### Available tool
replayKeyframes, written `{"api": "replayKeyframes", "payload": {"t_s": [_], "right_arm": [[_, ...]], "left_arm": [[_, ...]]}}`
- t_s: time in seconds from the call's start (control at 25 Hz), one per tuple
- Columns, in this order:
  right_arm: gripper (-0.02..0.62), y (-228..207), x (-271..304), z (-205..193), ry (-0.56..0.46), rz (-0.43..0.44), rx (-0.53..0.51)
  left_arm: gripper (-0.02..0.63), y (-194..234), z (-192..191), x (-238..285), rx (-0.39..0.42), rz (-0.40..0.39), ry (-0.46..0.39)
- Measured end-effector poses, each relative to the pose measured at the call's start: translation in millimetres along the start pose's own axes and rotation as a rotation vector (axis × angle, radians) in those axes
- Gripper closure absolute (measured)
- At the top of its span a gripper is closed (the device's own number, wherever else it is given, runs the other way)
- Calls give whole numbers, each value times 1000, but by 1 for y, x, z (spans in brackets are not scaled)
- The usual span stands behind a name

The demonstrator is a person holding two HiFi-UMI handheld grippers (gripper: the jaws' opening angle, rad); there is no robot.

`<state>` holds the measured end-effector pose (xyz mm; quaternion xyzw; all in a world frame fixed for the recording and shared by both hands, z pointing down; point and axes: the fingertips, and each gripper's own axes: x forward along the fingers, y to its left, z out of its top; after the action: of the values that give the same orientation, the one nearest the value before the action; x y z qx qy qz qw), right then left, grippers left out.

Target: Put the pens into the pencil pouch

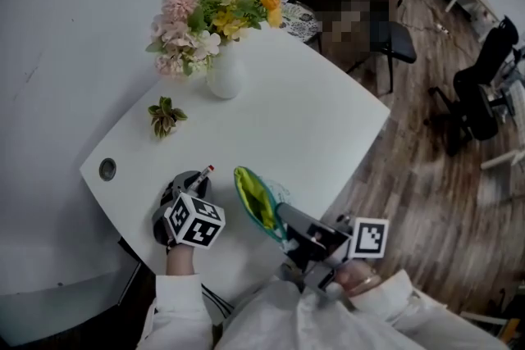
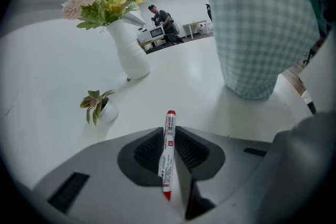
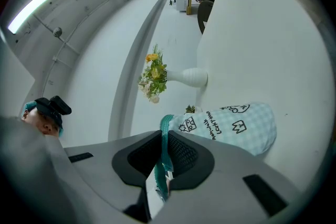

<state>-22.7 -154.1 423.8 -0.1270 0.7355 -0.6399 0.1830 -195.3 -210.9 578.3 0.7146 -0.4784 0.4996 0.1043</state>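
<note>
Left gripper (image 2: 169, 136): jaws pinch a red-tipped pen (image 2: 167, 152) lengthwise, above the white table (image 1: 316, 123). Right gripper (image 3: 164, 153): jaws clamped on the teal rim of the checked pouch (image 3: 239, 126), which stands open just beside the left gripper. The pen is outside the pouch. Vase (image 1: 225, 76) at the far edge.

You're holding the pen (image 2: 167, 152) in your left gripper (image 2: 170, 136), left of the pouch (image 2: 260, 34), whose rim is sitting in your right gripper (image 3: 164, 152). Behind them, the vase (image 1: 225, 76) is standing on the table (image 1: 312, 119), with a small plant (image 1: 166, 115) sitting to its left.
</note>
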Motion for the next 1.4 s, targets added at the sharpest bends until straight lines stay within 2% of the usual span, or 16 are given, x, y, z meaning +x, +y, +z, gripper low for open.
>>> {"api": "replayKeyframes", "payload": {"t_s": [0.16,0.32,0.6,0.84,1.0,1.24,1.4], "right_arm": [[558,1,-7,-3,-9,-3,-4],[558,0,-14,-5,-24,-8,1],[558,0,-27,-7,-58,-8,12],[558,2,-29,-8,-74,16,17],[558,4,-30,-11,-71,15,4],[558,6,-35,-14,-46,-33,-85],[558,9,-40,-14,-36,-36,-118]], "left_arm": [[534,-21,-3,-10,28,-70,23],[535,-32,0,-22,24,-69,-4],[537,-33,29,-62,-47,4,-183],[537,-41,63,-107,-177,-16,-342],[537,-43,83,-135,-182,-6,-421],[537,-46,105,-172,-219,11,-538],[537,-49,119,-192,-232,10,-594]]}}
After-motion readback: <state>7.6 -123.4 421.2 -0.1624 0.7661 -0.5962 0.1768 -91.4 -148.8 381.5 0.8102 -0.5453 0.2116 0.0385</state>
